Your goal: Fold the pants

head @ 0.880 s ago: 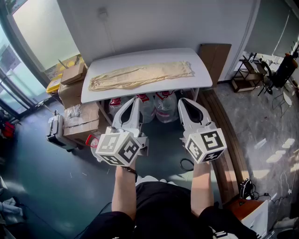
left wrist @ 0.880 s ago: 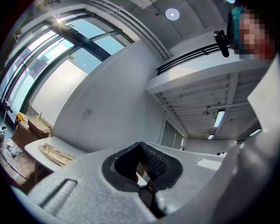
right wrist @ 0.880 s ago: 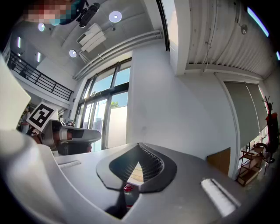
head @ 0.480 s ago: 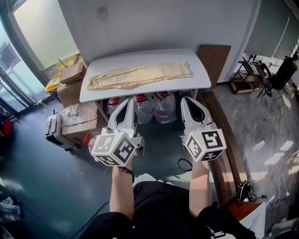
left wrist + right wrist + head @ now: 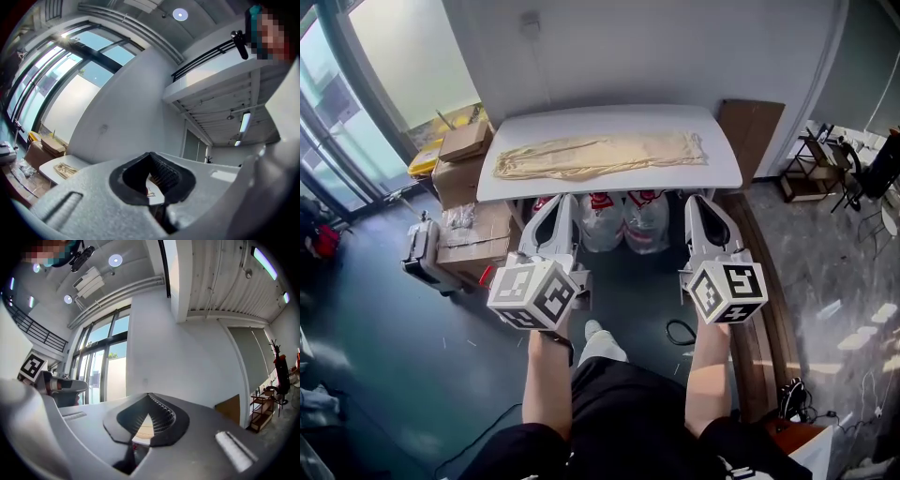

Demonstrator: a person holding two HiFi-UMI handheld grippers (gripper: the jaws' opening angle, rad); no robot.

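Pants [image 5: 600, 155] lie stretched lengthwise on the white table [image 5: 609, 120], flat, the wide waist end at the right and the narrow leg ends at the left. They look like one long strip, so the legs seem to lie together, though I cannot tell how exactly. No fold across the length shows.

The left gripper [image 5: 562, 201] and right gripper [image 5: 699, 200] are held side by side in front of the person, roughly level, short of the table's near edge and apart from the cloth. Each gripper view shows its jaws closed tip to tip with nothing between them.

I judge this to be the approach, before any grasp. The next move calls for coming up to the table, opening both jaws, and pinching one end of the pants at its two corners, low enough to catch every layer, so that end can be carried over onto the other.
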